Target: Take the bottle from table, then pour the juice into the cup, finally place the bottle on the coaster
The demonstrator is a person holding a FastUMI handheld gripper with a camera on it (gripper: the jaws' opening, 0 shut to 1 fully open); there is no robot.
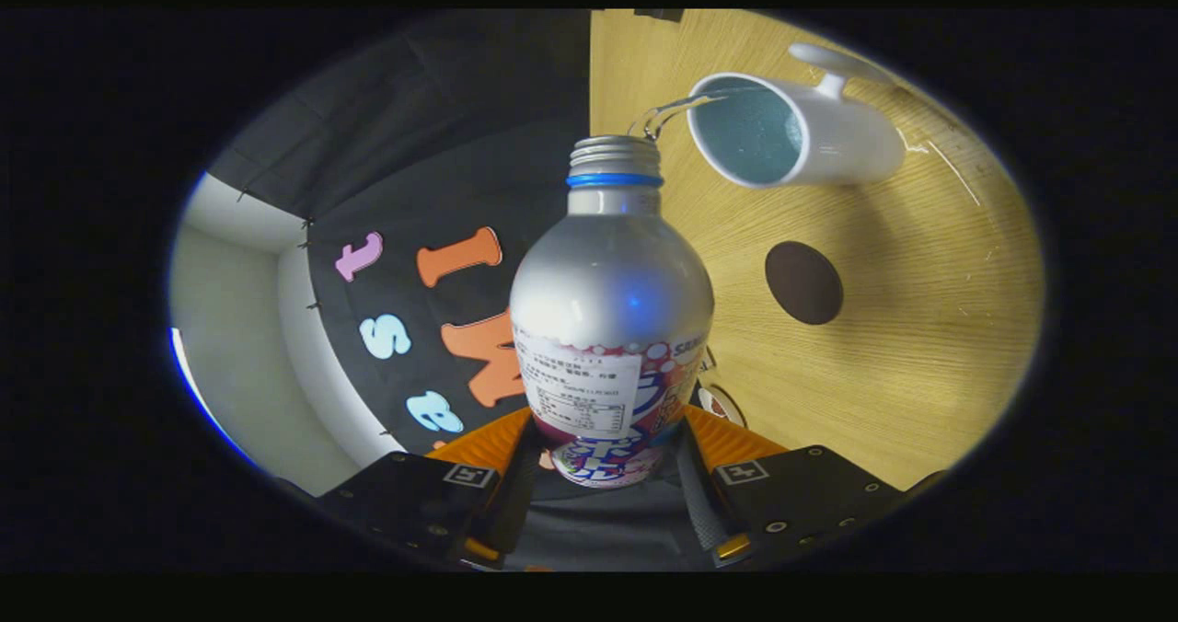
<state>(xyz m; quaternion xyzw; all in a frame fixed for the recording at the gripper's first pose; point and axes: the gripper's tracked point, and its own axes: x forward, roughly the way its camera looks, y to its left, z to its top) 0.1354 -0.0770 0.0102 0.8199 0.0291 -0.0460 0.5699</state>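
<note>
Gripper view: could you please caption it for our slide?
Gripper shut on bottle, pouring into white cup; coaster waits.

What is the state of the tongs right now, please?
Tongs: closed on the bottle, one finger pressing each side of its lower body, while liquid runs from its mouth into the cup.

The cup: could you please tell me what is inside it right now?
A thin stream from the bottle, shut between the gripper fingers, enters the cup. The bluish inner wall shows; I cannot make out any pooled liquid, and the cup's depth is hidden.
</note>
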